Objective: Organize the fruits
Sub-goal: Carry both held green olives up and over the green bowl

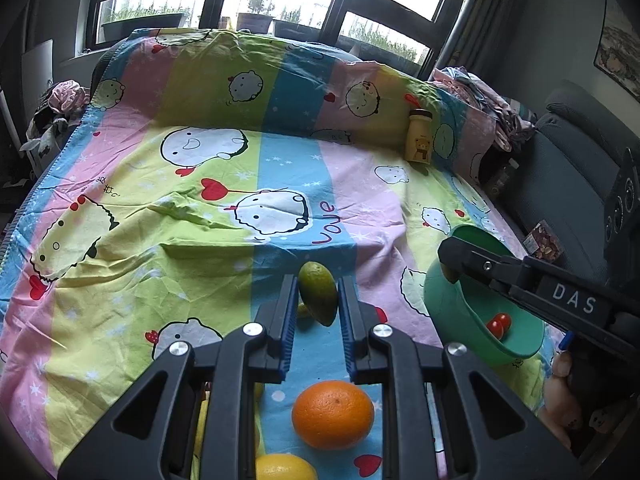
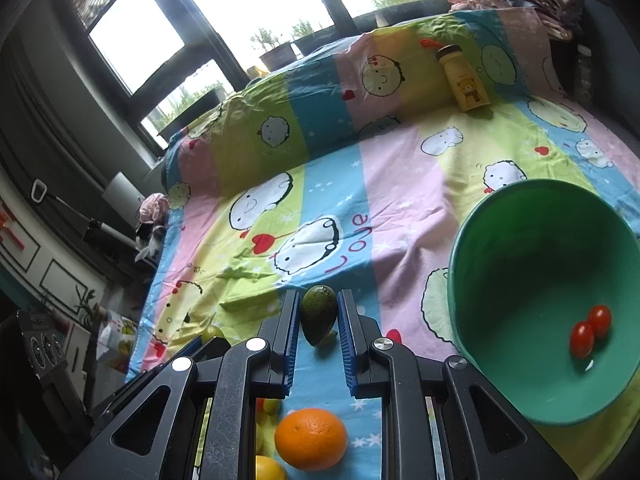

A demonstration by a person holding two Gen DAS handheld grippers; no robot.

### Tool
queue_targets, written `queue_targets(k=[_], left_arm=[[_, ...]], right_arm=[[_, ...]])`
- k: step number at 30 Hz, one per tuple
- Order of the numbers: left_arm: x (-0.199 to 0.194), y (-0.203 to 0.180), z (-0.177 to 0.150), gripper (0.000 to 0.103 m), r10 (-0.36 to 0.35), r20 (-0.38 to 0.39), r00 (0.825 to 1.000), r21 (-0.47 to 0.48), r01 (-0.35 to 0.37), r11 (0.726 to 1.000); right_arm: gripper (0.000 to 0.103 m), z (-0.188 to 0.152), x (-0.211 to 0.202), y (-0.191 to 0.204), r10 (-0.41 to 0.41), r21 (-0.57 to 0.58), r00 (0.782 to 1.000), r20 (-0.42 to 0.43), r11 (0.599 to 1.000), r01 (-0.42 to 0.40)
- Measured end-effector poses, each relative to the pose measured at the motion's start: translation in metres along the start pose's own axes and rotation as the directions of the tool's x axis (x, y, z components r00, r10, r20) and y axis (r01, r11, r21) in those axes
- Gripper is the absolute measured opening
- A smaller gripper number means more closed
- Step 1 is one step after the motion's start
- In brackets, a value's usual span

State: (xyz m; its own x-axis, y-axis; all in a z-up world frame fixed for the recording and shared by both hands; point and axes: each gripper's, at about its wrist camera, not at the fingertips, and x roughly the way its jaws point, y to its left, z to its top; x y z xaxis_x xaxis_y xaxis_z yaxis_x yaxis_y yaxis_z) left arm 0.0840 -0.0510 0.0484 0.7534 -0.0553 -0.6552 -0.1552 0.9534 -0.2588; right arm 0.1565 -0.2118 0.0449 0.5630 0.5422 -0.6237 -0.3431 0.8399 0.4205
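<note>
Evidently each gripper, left gripper [image 1: 318, 300] and right gripper [image 2: 318, 316], pinched its own green fruit [image 1: 318, 298] between narrowed fingers; smooth, firm skin probably favoured a mid-body hold

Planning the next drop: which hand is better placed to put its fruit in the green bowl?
Probably right. The right gripper, shut on a green fruit, sits beside the green bowl's rim; the left gripper, shut on a second green fruit, is near the orange, farther away.

Both wrist views low, close over bedsheet [image 1: 160, 264], facing windows; share orange [image 1: 333, 415], bowl [image 2: 500, 368]
</note>
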Motion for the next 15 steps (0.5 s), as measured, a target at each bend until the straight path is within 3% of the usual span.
queue_targets(k=[15], left_arm=[[0.011, -0.044, 0.014, 0.020, -0.065, 0.011, 0.998, 0.079, 0.064, 0.995]], right_arm=[[0.021, 0.014, -0.038, -0.043, -0.064, 0.112, 0.991, 0.118, 0.992, 0.050]])
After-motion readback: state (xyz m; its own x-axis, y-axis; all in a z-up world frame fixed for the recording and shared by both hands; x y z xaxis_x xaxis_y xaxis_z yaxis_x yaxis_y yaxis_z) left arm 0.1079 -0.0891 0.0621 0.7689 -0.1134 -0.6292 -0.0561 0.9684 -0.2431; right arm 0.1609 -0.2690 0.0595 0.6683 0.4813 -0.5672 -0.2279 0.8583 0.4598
